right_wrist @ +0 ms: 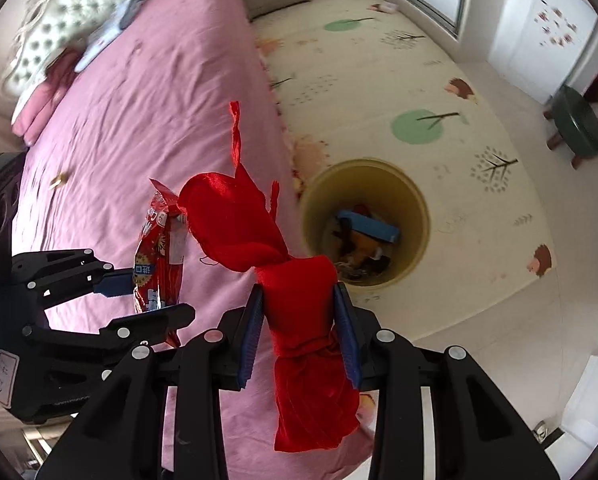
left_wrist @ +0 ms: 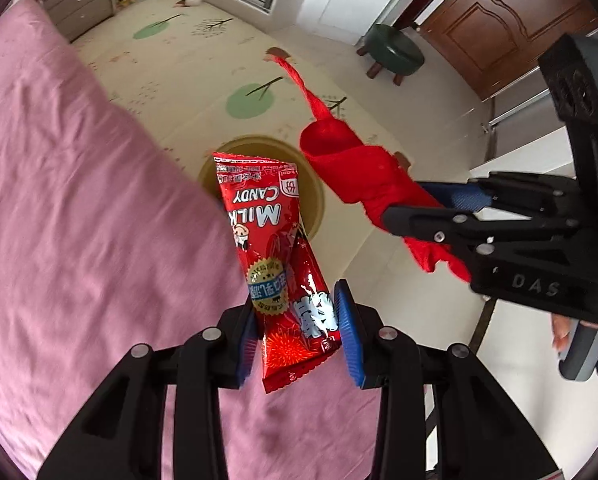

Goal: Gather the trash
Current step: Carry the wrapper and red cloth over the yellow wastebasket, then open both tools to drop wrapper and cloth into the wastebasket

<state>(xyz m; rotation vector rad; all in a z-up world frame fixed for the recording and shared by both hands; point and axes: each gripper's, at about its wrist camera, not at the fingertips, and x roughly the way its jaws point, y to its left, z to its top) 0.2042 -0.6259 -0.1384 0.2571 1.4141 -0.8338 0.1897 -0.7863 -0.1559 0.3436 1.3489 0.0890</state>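
I have a piece of trash in each hand and I am at the carrying step, with the drop not yet made. My left gripper [left_wrist: 299,336] is clenched on a red candy wrapper [left_wrist: 277,256], the blue pads pressing its lower part from both sides while the printed end sticks out ahead of the fingers. My right gripper [right_wrist: 299,332] is clamped around a red cloth [right_wrist: 299,280], bunched and knotted, with a twisted tail pointing away and a loose end hanging down below the pads.

Both grippers point steeply down. Below them lies the pink bed [right_wrist: 139,120], and just past its edge, on the patterned floor mat [right_wrist: 379,80], stands the yellow bin [right_wrist: 415,208]. The right view shows its mouth open and already holding scraps, among them a blue box. In that view the cloth sits just beside the bin's near rim, over the bed edge rather than over the opening. In the left view the wrapper overlaps the bin, but I judge it is short of the mouth too, as the bed fills everything beneath the fingers.

Next I need to bring both loads out past the bed edge until each hangs squarely above the opening, then let the jaws go. The cloth is long and floppy, so I judge its tail could drape over the rim. The wrapper is light and may drift, so I want it low and centred before release.

A small gold scrap [right_wrist: 59,180] on the bed looks like a later pick.
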